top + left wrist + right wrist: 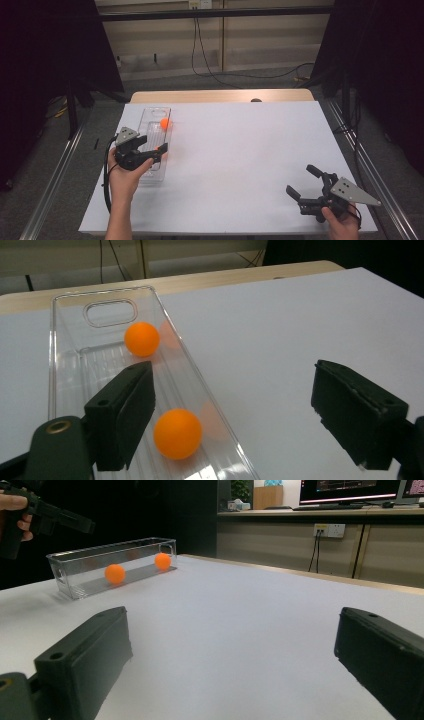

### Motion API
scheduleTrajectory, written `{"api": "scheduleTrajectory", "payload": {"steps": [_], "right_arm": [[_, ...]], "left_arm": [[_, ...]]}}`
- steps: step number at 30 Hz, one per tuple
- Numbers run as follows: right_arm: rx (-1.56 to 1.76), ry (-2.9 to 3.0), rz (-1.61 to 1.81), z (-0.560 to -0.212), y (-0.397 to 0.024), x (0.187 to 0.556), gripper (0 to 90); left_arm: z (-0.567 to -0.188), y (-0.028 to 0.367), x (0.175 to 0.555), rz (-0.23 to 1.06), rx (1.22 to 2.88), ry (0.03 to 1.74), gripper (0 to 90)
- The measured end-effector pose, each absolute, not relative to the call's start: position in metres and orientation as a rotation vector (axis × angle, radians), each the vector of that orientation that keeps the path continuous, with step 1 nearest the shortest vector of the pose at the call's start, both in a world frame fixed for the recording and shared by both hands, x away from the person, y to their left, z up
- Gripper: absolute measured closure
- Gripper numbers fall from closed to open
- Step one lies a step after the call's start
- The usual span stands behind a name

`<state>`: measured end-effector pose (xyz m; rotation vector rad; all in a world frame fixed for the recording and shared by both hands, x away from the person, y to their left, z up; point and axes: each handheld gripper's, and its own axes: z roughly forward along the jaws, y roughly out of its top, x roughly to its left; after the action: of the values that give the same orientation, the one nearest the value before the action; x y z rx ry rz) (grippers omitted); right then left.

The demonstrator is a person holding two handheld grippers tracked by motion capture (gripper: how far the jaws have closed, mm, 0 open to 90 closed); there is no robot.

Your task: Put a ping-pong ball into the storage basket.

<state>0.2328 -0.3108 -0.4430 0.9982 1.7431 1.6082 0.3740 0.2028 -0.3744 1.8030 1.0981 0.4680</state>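
A clear plastic tray (148,112) lies lengthwise on the left of the white table. Two orange balls are in it: one near the far end (164,123) (142,339) (162,561), one nearer the middle (161,148) (177,433) (115,573). My left gripper (156,149) (232,385) hovers over the tray's near half, open; the nearer ball lies on the tray floor just beside its left jaw, untouched. My right gripper (301,180) (230,630) rests open at the table's near right, pointing toward the tray (75,555), nothing between its jaws.
A white sheet (240,150) covers the table, with a wooden strip (220,95) along the far edge and a small dark spot (256,100) there. Metal rails (55,170) flank the table. Cables (210,70) run across the floor behind.
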Motion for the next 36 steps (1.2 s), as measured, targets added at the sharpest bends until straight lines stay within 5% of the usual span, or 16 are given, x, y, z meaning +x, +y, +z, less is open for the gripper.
{"api": "scheduleTrajectory", "payload": {"steps": [36], "right_arm": [[0.999,1.744,1.608,-0.443,-0.310,0.233,1.2]], "left_arm": [[-0.393,0.218,0.340,0.490,1.711,1.002,5.3]]}}
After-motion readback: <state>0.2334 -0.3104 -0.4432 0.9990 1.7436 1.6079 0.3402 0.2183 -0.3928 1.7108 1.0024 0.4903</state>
